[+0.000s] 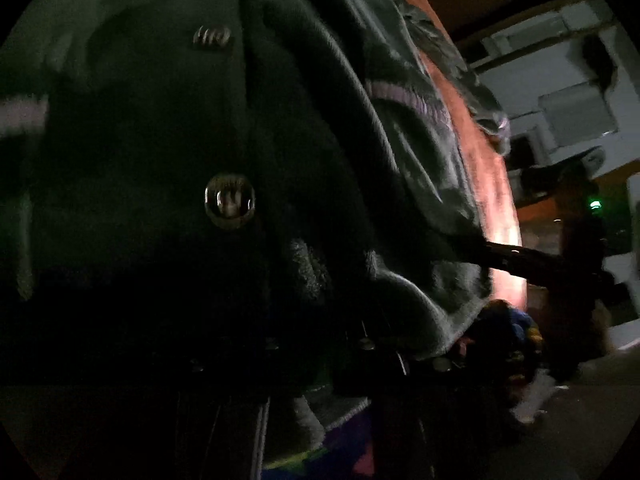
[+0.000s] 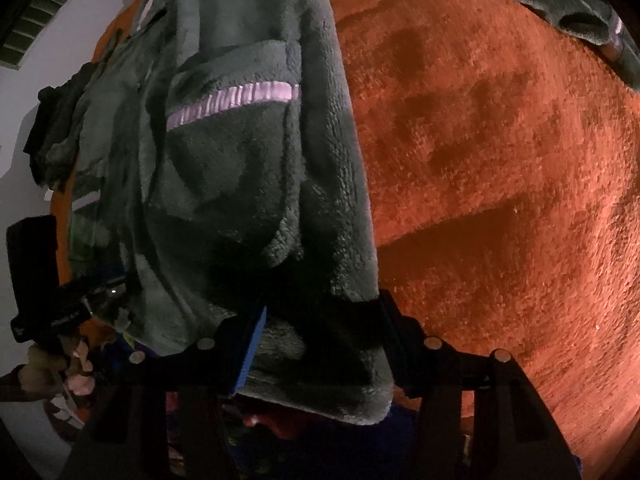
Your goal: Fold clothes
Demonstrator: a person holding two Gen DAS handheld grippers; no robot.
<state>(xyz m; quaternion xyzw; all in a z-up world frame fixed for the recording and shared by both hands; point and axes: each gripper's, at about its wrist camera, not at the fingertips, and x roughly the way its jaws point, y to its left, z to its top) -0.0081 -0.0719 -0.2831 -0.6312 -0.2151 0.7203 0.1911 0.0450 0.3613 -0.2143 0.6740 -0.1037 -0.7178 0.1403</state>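
Note:
A dark green fleece jacket (image 2: 248, 184) with a lilac trim band (image 2: 232, 100) hangs over an orange-red plush surface (image 2: 500, 160). My right gripper (image 2: 320, 320) is shut on a thick fold of its lower edge, and the fleece fills the gap between the fingers. In the dim left wrist view the jacket (image 1: 160, 140) fills the frame, with two shiny buttons (image 1: 230, 200) on its front. My left gripper (image 1: 320, 364) is mostly lost in shadow, with fleece lying at its jaws. In the right wrist view the left gripper (image 2: 114, 286) is at the jacket's left edge.
A hand (image 2: 76, 372) holds the left gripper's grip. Colourful garments (image 2: 280, 420) lie under the jacket near both grippers. A white wall (image 2: 24, 128) stands to the left. The right gripper (image 1: 480, 246) reaches in against the orange-red surface (image 1: 488, 184).

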